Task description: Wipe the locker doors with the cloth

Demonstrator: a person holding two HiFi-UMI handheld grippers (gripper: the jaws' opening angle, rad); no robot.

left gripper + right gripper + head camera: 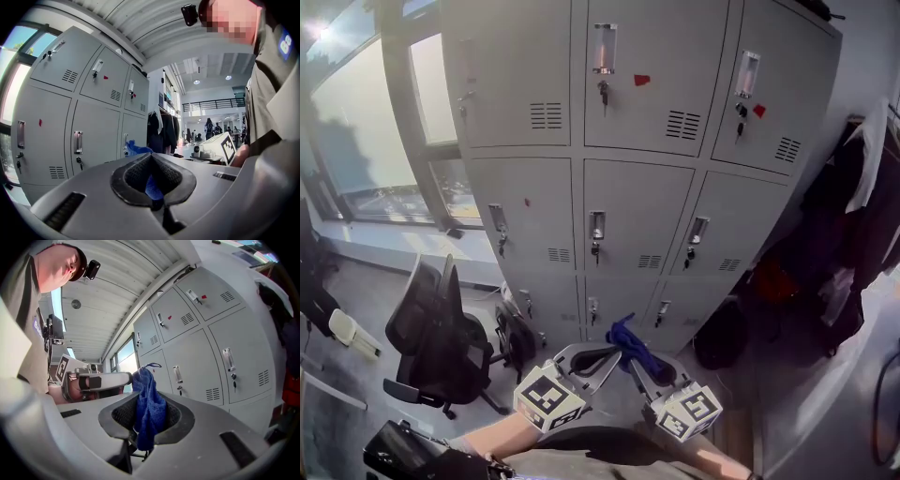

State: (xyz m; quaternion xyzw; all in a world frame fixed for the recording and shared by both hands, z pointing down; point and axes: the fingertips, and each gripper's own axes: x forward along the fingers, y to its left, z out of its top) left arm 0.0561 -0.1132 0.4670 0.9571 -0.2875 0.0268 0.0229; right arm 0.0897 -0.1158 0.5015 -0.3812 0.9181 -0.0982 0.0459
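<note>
The grey lockers (637, 206) stand ahead in three rows, with handles and keys on the doors. Low in the head view both grippers are held close together, well short of the doors. A blue cloth (630, 339) sits between them. My right gripper (634, 364) is shut on the cloth (149, 413), which hangs through its jaws and sticks up above them. My left gripper (617, 350) is shut, its tips meeting at the cloth's upper end (137, 149). In the right gripper view the left gripper (127, 378) touches the top of the cloth.
A black office chair (441, 328) stands on the floor to the left, near a large window (366, 122). Dark coats (853, 225) hang to the right of the lockers. A black bag (722, 333) lies at the lockers' foot.
</note>
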